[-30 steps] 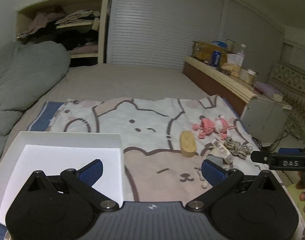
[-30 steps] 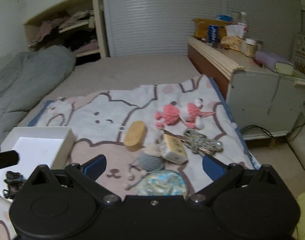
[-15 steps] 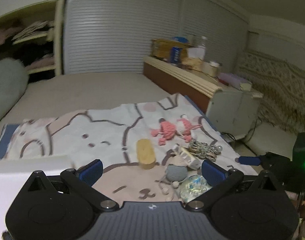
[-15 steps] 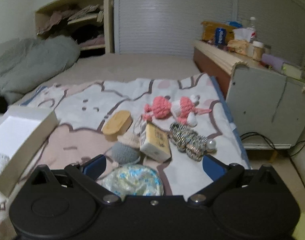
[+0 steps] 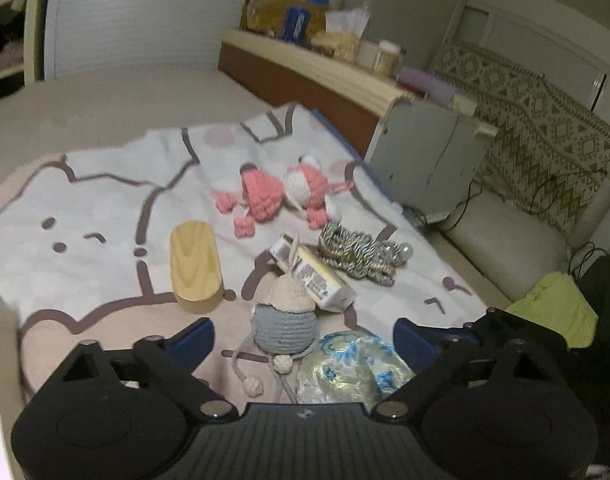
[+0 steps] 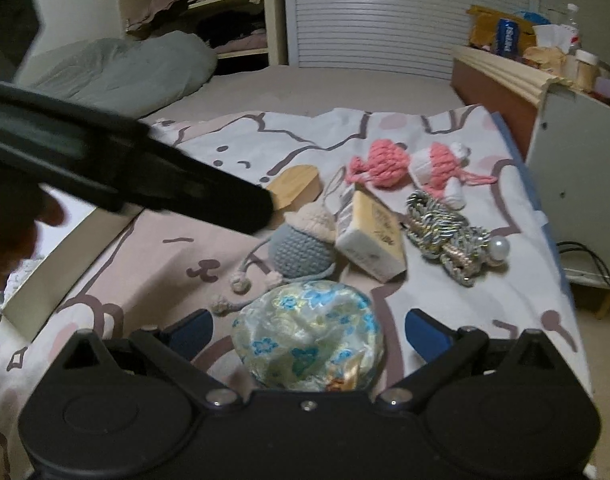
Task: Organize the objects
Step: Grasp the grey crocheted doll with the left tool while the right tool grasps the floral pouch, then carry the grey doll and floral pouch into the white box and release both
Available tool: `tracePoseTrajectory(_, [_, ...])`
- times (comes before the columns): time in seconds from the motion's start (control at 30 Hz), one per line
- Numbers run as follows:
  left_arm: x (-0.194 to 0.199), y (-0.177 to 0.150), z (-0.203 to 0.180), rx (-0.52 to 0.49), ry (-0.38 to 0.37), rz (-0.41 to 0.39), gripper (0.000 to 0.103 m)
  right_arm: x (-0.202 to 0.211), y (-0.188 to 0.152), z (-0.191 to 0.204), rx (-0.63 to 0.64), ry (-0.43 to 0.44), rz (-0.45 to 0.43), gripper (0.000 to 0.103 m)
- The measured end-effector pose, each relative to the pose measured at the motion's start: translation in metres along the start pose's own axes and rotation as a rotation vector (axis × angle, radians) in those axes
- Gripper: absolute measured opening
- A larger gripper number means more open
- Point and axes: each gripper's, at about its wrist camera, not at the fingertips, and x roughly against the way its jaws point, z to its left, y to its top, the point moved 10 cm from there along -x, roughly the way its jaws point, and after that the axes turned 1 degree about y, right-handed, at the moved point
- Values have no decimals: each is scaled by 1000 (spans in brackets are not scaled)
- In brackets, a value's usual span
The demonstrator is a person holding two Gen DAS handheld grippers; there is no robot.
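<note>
Pick-up step: we bring the left gripper (image 5: 303,330), jaws closing and nothing yet pinched, over the grey-and-cream crocheted acorn (image 5: 284,316); right gripper (image 6: 307,330) unclenched astride the round floral satin pouch (image 6: 307,342); next, seat pads, squeeze.

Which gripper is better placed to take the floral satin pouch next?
Right, probably. The floral pouch sits centred between the open right gripper fingers. The left gripper, its jaws closing, is lined up on the blue crocheted toy, with the pouch off to its right.
</note>
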Motion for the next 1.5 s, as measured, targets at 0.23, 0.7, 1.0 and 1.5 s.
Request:
tracePoseTrajectory(0.23, [-46, -4, 3, -1, -7, 99, 79, -13, 1, 2, 38, 7, 17, 103])
tracePoseTrajectory(0.7, [-75, -10, 15, 57, 29, 134, 50, -22, -8, 0, 21, 41, 57, 87])
tracePoseTrajectory(1.0, [-46, 2, 17, 71, 42, 55, 49, -9, 5, -4, 11, 34, 10, 85])
tracePoseTrajectory(1.5, [38, 15, 29, 102, 88, -62, 49, 42, 39, -13, -152, -38, -105, 85])
